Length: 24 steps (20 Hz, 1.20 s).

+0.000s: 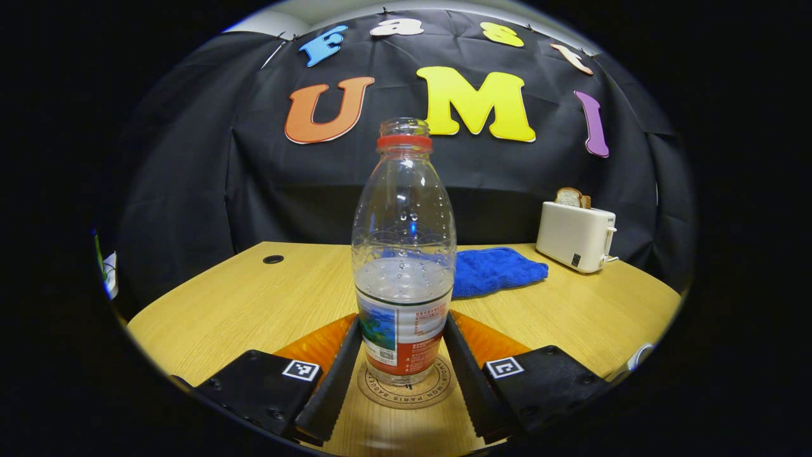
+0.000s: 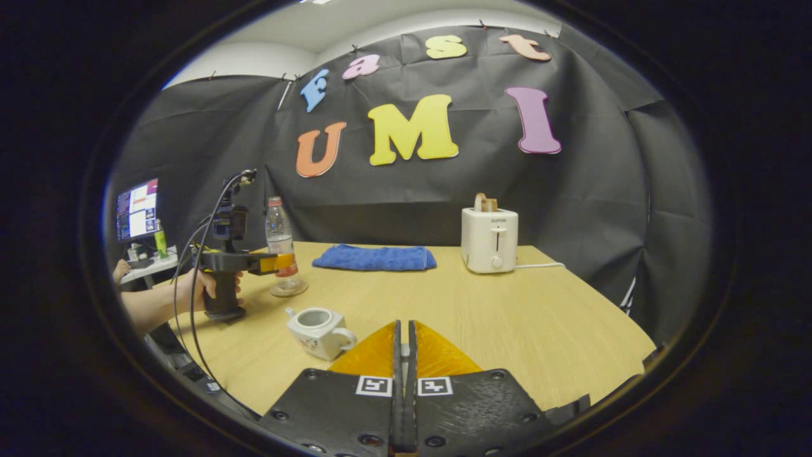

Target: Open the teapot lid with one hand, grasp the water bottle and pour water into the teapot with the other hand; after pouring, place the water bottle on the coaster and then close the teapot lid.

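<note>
A clear water bottle point(image 1: 403, 241) with a red neck ring and no cap stands upright on a round coaster point(image 1: 406, 390), roughly a third full. My left gripper point(image 1: 403, 320) has a finger against each side of its label, shut on it. The right gripper view shows the same bottle point(image 2: 278, 231), the coaster point(image 2: 288, 292) and my left gripper point(image 2: 282, 261) far left, held by a hand point(image 2: 196, 289). A white teapot point(image 2: 317, 330) sits lidless on the table, left of my right gripper point(image 2: 403, 330). That gripper is shut, with a small pale piece, apparently the lid's knob, pinched between its fingers.
A blue cloth point(image 2: 374, 258) lies at the back of the wooden table point(image 2: 507, 324). A white toaster point(image 2: 489, 240) with bread in it stands at the back right, its cord trailing right. A monitor point(image 2: 136, 209) sits beyond the table's left edge.
</note>
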Each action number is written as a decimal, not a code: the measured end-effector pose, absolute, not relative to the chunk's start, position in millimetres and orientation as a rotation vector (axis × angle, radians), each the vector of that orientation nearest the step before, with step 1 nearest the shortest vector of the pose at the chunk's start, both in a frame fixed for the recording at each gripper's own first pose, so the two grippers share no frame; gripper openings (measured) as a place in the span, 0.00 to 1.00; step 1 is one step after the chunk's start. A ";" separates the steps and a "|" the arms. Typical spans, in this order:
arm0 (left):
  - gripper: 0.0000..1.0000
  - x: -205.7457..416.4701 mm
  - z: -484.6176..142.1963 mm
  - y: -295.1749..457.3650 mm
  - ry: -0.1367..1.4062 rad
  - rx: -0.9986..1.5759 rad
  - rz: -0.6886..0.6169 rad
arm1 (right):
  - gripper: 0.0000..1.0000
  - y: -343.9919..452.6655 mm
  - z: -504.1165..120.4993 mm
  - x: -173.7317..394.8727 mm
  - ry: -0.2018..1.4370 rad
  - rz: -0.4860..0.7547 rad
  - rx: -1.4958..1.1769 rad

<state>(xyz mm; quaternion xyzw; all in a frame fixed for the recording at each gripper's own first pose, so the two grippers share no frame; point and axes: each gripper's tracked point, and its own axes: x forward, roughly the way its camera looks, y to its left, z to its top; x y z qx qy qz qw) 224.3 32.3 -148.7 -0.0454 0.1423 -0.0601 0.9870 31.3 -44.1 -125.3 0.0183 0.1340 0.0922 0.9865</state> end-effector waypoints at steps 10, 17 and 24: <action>0.96 220.4 -154.3 29.4 0.319 -0.077 -0.130 | 0.00 -41.1 -121.8 26.6 0.260 0.187 0.027; 1.00 204.9 -159.0 37.7 0.359 -0.105 -0.104 | 0.00 -33.2 -117.3 25.9 0.249 0.199 0.021; 1.00 133.3 -138.8 82.6 0.311 -0.072 -0.019 | 0.00 19.5 -92.1 45.0 0.172 0.295 0.015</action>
